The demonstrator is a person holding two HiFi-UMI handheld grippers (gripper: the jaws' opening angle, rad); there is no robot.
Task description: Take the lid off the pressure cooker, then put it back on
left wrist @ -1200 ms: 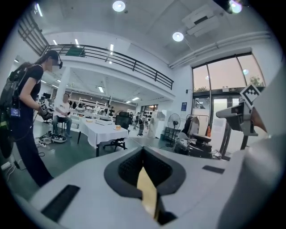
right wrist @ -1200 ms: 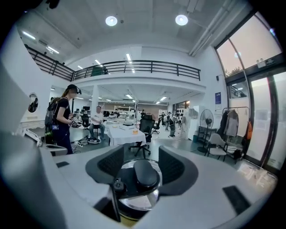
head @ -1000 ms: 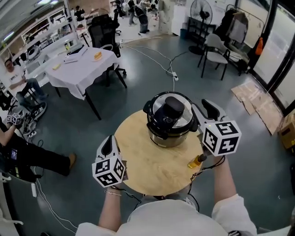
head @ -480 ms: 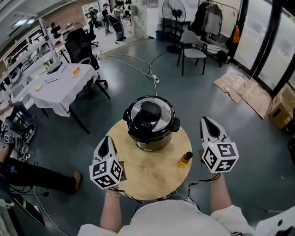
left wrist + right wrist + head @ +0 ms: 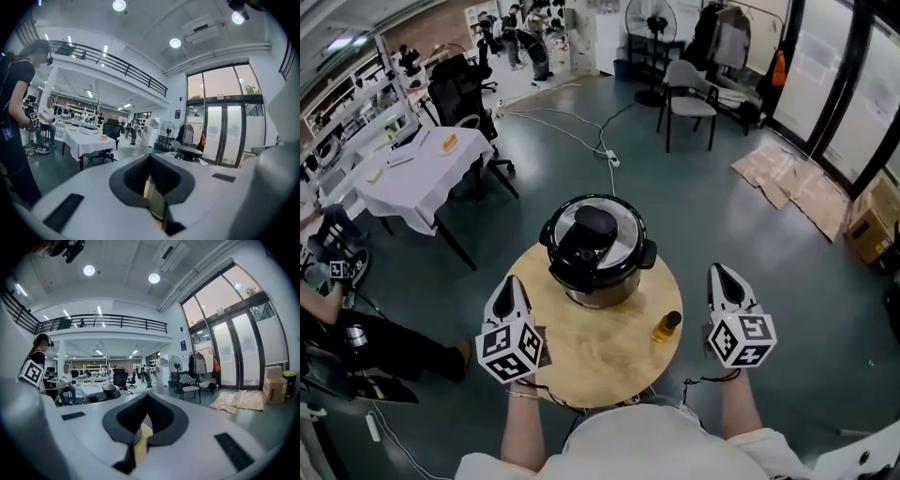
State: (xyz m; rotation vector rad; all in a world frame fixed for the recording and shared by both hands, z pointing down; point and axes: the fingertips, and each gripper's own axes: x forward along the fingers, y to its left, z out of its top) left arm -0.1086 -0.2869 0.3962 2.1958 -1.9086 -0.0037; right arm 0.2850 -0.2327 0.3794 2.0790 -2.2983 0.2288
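The pressure cooker (image 5: 596, 251) stands at the far side of a round wooden table (image 5: 581, 366). Its black lid (image 5: 593, 230) is on, with the knob on top. My left gripper (image 5: 509, 285) hovers over the table's front left, short of the cooker, jaws together and holding nothing. My right gripper (image 5: 721, 273) is off the table's right edge, level with the cooker's near side, also shut and empty. The cooker's top shows over the right jaw in the left gripper view (image 5: 188, 152) and over the left jaw in the right gripper view (image 5: 108, 388).
A small bottle of yellow liquid (image 5: 665, 326) stands on the table near its right edge, between the cooker and my right gripper. A white-clothed table (image 5: 412, 169) and a person (image 5: 337, 328) are at the left. Chairs (image 5: 689, 89) and a cable lie on the floor beyond.
My right gripper has drawn back from the cooker's right side to beyond the table's right edge, and its jaws have come together. The left gripper has shifted slightly; the head view has moved.
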